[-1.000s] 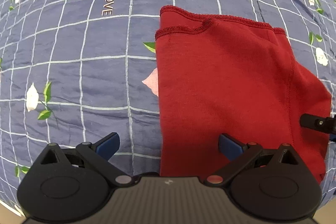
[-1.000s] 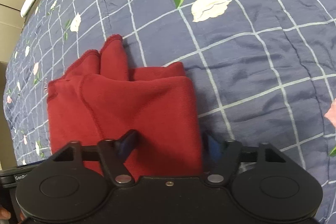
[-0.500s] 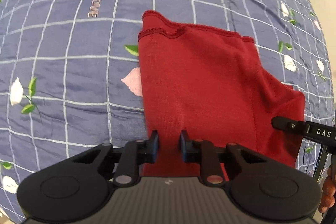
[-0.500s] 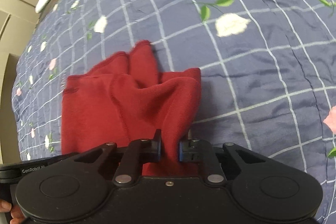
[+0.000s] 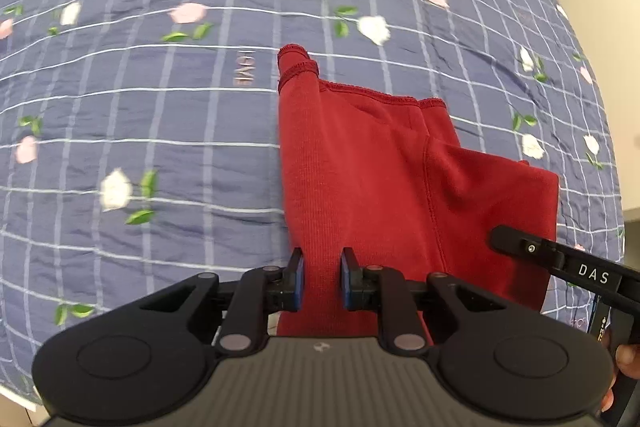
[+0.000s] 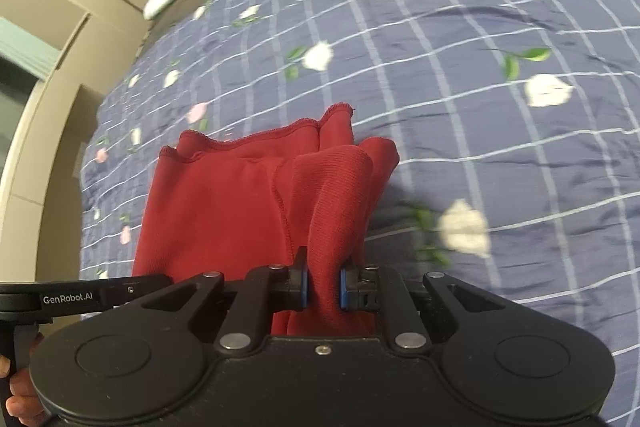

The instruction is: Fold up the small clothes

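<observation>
- While the red garment [image 5: 360, 187] lies partly doubled on the blue floral bedspread [image 5: 160, 147], left gripper [image 5: 321, 279] and right gripper [image 6: 323, 285] each clench its near edge; the fold looks barely underway.
- Beyond the bedspread stand beige cabinets [image 6: 48, 27].

Plain red garment [image 5: 360, 179], navy bedspread [image 5: 160, 147] with white grid, pink-white flowers

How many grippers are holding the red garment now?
2. The left gripper pinches the red garment at its near left edge; the right gripper pinches its near right edge.
</observation>
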### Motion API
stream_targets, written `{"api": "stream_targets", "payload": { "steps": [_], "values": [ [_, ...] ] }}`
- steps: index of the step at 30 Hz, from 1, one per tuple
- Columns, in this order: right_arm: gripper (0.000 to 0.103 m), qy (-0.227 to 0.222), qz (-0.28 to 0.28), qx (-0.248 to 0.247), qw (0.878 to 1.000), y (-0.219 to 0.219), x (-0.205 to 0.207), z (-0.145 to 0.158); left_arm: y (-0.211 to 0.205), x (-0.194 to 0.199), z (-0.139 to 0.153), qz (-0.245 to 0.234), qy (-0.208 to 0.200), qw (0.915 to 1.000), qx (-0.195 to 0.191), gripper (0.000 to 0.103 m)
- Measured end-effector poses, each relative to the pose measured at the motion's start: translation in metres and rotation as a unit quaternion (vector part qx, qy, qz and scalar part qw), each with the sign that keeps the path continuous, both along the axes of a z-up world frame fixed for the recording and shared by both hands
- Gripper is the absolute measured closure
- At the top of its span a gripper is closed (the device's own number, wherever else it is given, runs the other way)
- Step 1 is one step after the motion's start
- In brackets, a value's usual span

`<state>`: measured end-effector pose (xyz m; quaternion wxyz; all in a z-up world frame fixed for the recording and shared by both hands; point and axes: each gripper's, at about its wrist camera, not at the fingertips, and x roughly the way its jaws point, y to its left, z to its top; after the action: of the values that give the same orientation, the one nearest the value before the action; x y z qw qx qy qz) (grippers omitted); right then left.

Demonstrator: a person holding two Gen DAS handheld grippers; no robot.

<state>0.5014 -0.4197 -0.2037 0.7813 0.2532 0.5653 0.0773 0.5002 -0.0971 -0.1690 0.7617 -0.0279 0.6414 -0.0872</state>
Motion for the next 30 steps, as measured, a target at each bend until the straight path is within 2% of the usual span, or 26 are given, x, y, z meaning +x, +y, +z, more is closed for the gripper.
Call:
{"api": "stream_targets", "payload": {
  "steps": [5, 12, 17, 20, 24, 28, 30],
  "values": [
    [0.089, -0.002, 0.022, 0.007, 1.0, 0.039, -0.001, 0.003, 0.04, -0.01, 0.004, 0.021, -0.003, 0.9997, 0.013, 0.085],
    [0.089, 0.026, 0.023, 0.002, 0.999, 0.078, -0.015, -0.009, 0.076, -0.025, -0.008, 0.029, 0.01, 0.9992, 0.025, 0.084],
    [0.088, 0.054, -0.015, -0.02, 0.998, 0.084, -0.03, -0.026, 0.076, -0.022, -0.032, 0.031, 0.037, 0.9987, 0.016, 0.083],
    [0.088, 0.069, -0.046, -0.033, 0.996, 0.083, -0.038, -0.035, 0.067, -0.024, -0.046, 0.014, 0.049, 0.9983, 0.027, 0.083],
    [0.082, 0.071, -0.069, -0.045, 0.994, 0.078, -0.043, -0.039, 0.057, -0.027, -0.051, -0.017, 0.045, 0.9978, 0.044, 0.081],
    [0.073, 0.061, -0.071, -0.061, 0.994, 0.076, -0.045, -0.03, 0.056, -0.027, -0.05, -0.024, 0.042, 0.9973, 0.055, 0.074],
    [0.066, 0.057, -0.069, -0.063, 0.994, 0.073, -0.047, -0.026, 0.056, -0.029, -0.046, -0.026, 0.036, 0.997, 0.063, 0.068]
  ]
}}
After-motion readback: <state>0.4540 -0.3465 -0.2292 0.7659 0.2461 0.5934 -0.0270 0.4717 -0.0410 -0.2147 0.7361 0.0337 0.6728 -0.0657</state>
